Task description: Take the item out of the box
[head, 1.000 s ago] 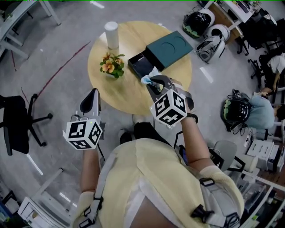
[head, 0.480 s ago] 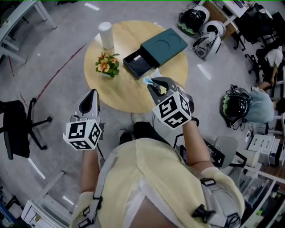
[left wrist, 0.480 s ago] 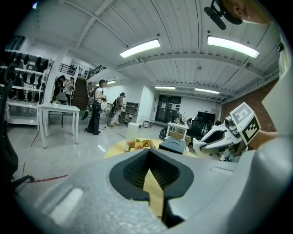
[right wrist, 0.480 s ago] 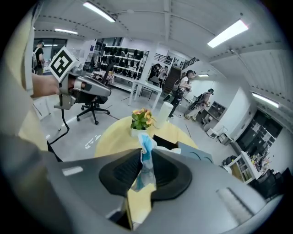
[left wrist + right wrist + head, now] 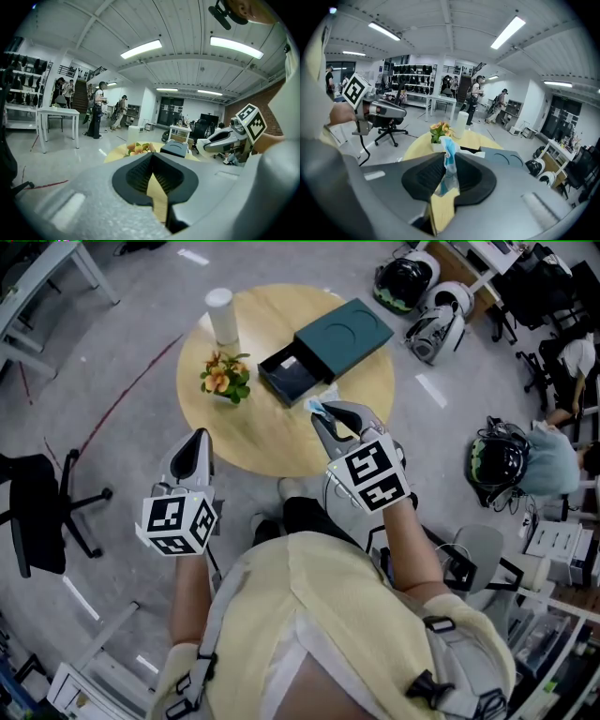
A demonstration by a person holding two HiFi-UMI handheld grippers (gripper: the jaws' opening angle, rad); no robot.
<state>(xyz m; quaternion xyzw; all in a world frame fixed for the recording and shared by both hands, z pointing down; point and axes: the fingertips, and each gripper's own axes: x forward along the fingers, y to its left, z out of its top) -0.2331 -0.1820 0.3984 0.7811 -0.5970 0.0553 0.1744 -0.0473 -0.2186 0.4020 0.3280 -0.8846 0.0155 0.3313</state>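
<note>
The box (image 5: 343, 336) is teal, the item (image 5: 317, 407) pale blue.

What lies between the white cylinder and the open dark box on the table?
Only bare tabletop between cylinder and box, seen in the head view; the flower pot stands aside.

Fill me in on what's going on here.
A person holds a gripper in each hand at a round table. The right gripper is shut on a thin blue-and-white packet and holds it above the table, just in front of the open dark box, so the item is out. The left gripper is shut and empty, held back near the table's edge.
</note>
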